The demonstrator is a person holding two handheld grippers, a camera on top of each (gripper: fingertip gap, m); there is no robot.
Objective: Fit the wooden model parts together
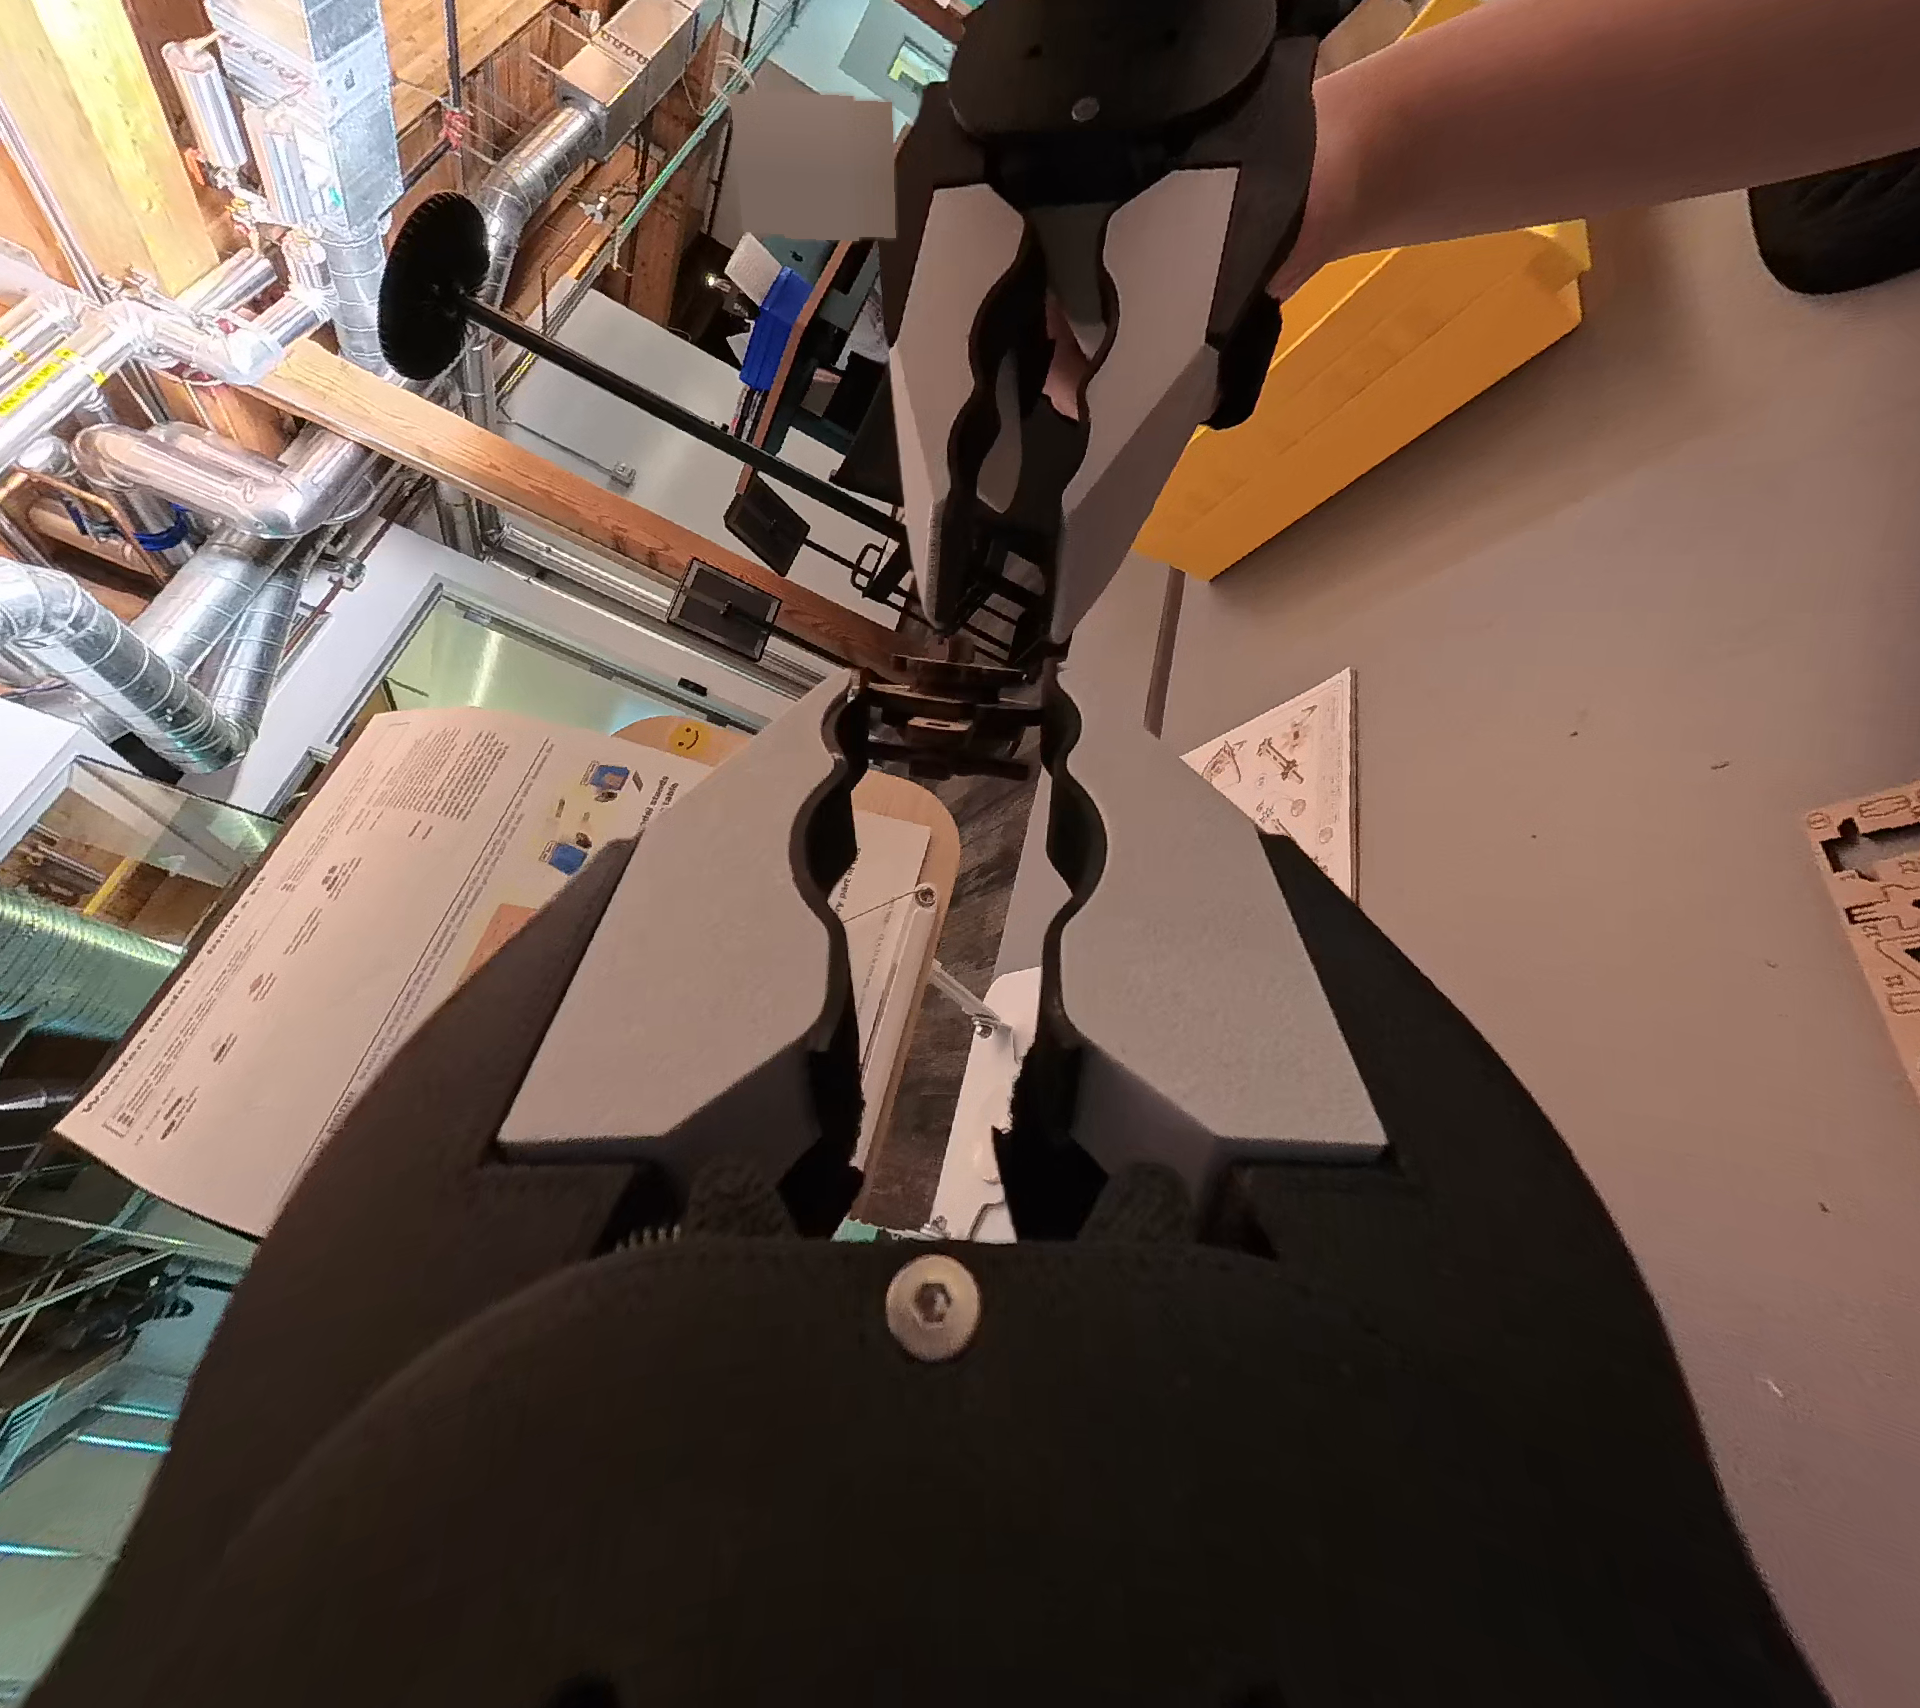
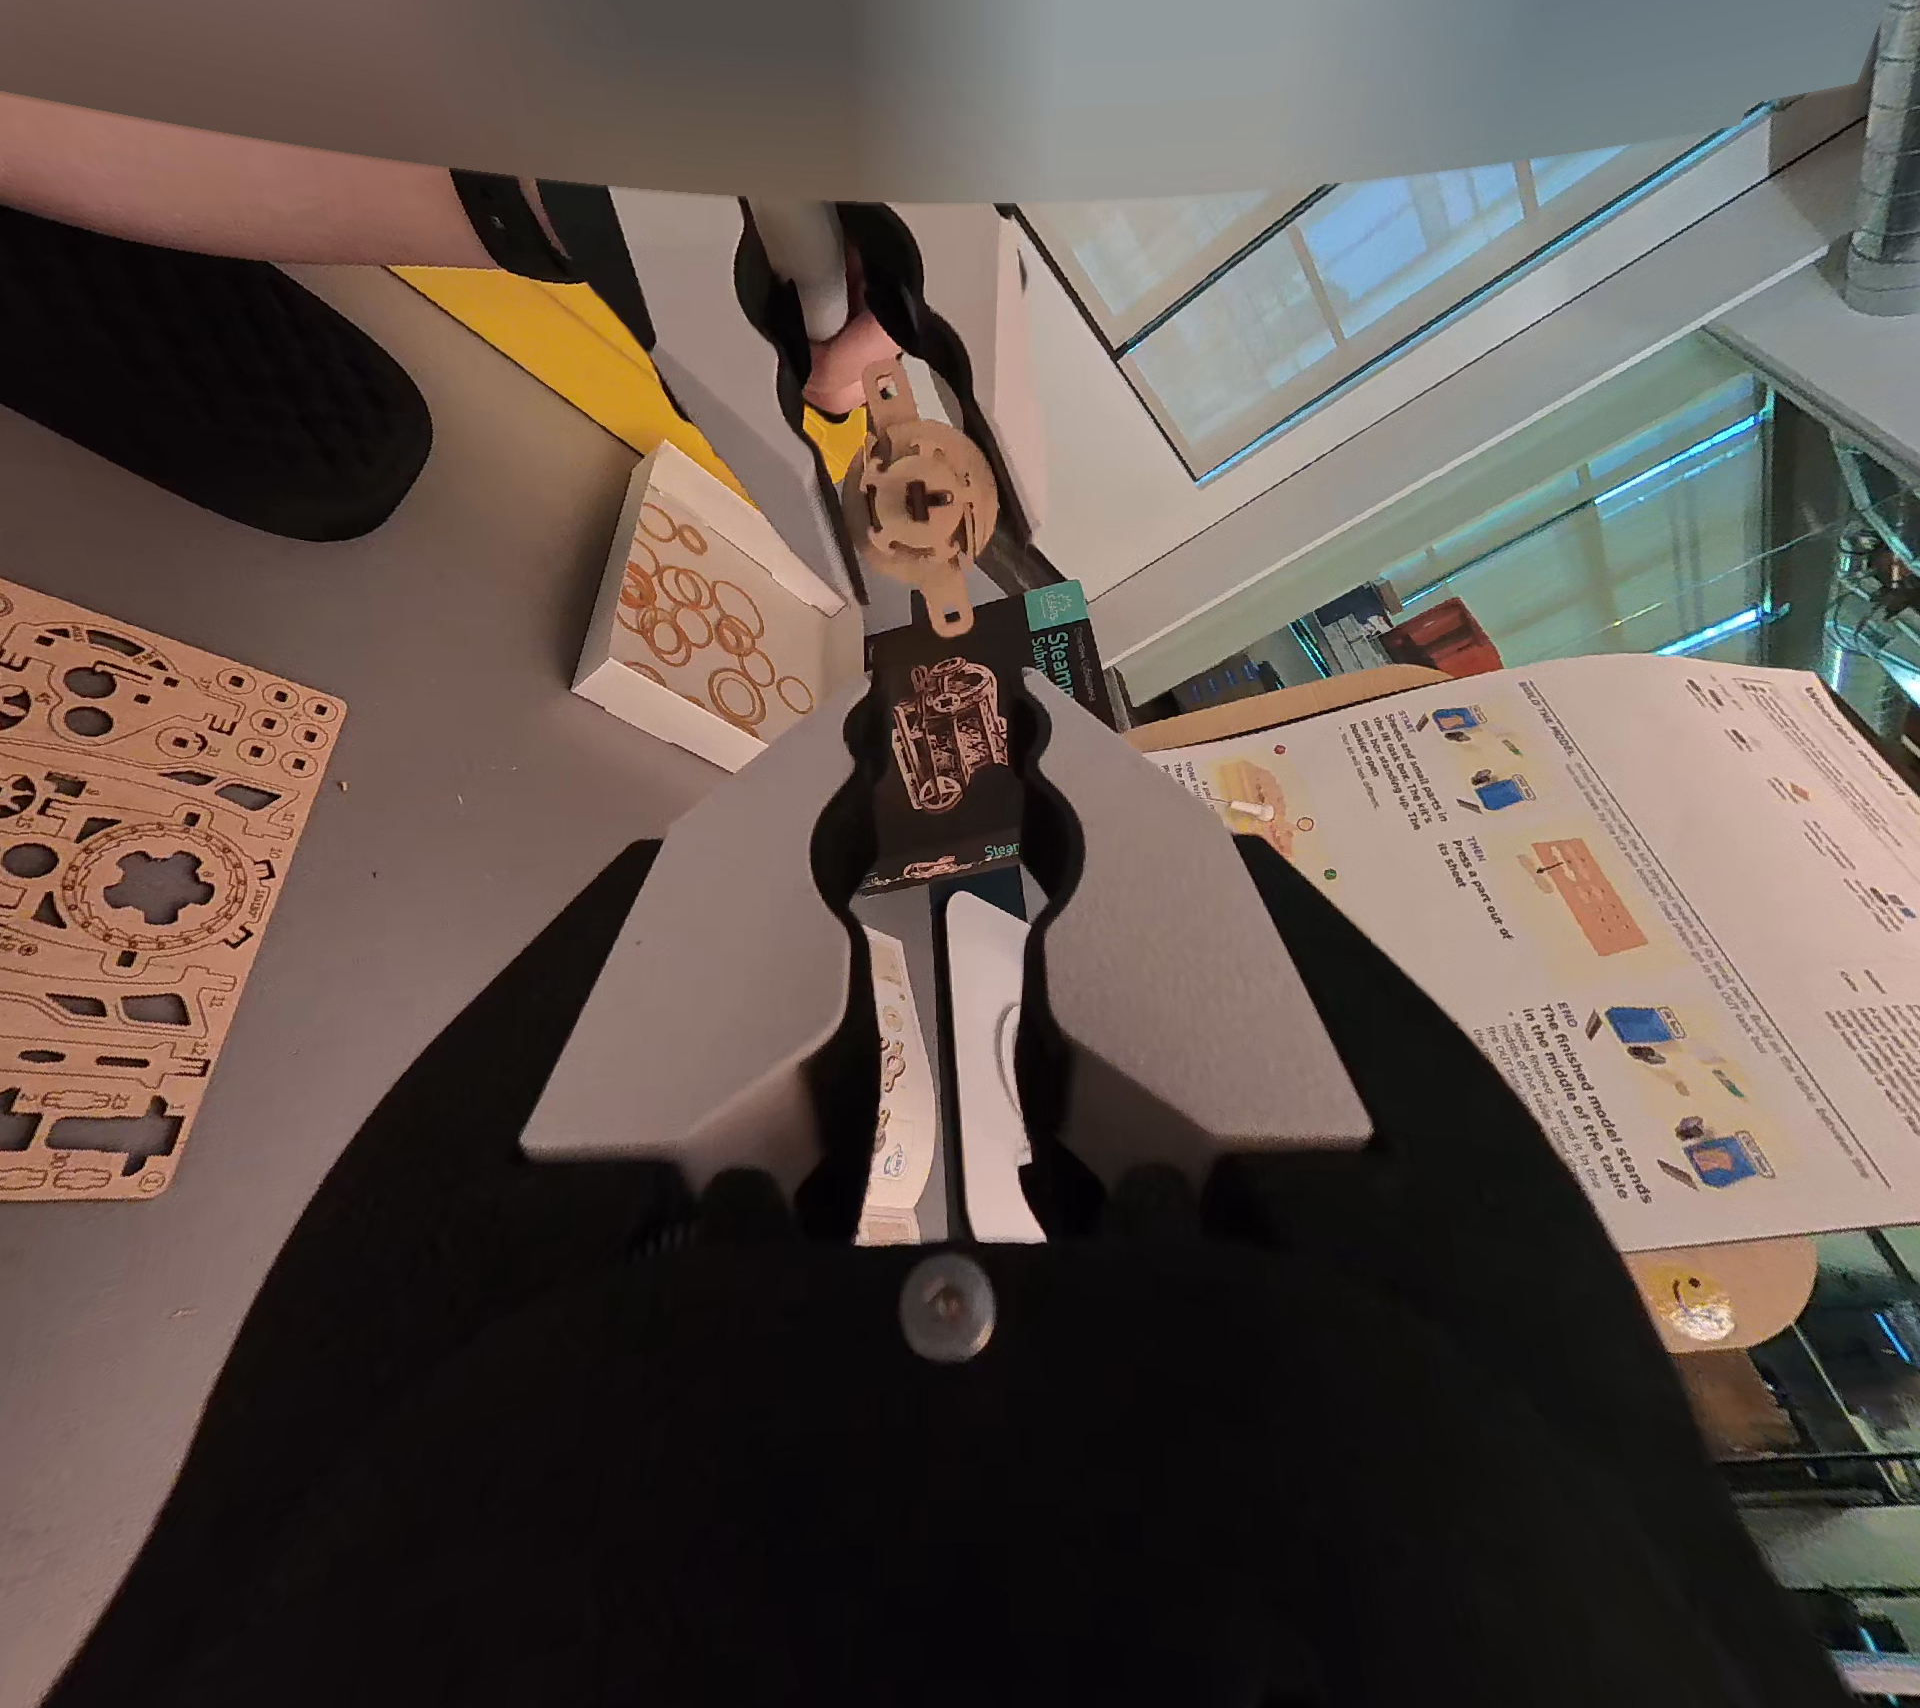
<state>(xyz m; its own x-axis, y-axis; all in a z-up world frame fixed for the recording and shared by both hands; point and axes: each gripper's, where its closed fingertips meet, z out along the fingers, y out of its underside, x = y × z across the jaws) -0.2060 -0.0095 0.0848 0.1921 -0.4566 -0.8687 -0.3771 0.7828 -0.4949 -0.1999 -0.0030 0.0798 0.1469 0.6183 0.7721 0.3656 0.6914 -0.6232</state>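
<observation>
Wooden sub-assembly: a round, disc-shaped cluster of laser-cut parts with a tab at either end and a small peg at its hub, held in the air above the grey table, between the two grippers.
Left gripper: jaws closed on the sub-assembly's edges, gripping it at the fingertips.
Right gripper: jaws part-open with nothing visible between them; tips just beside the sub-assembly (contact cannot be confirmed).
Step in hand: judged to be mid-assembly, the left gripper presenting the sub-assembly while the right aligns to press or adjust a part on it.
Next move: likely calls for a fine, square approach by the right tips; a skewed push could twist the piece out of the left grip.
Right wrist view only: the sub-assembly's flat face and hub; the punched plywood sheet on the table; a white box of rubber bands; the dark kit box.
Left wrist view only: the sub-assembly edge-on, as stacked layers; the folded diagram leaflet; the yellow bin.
Both views: the printed instruction sheet, propped beyond the table edge.
</observation>
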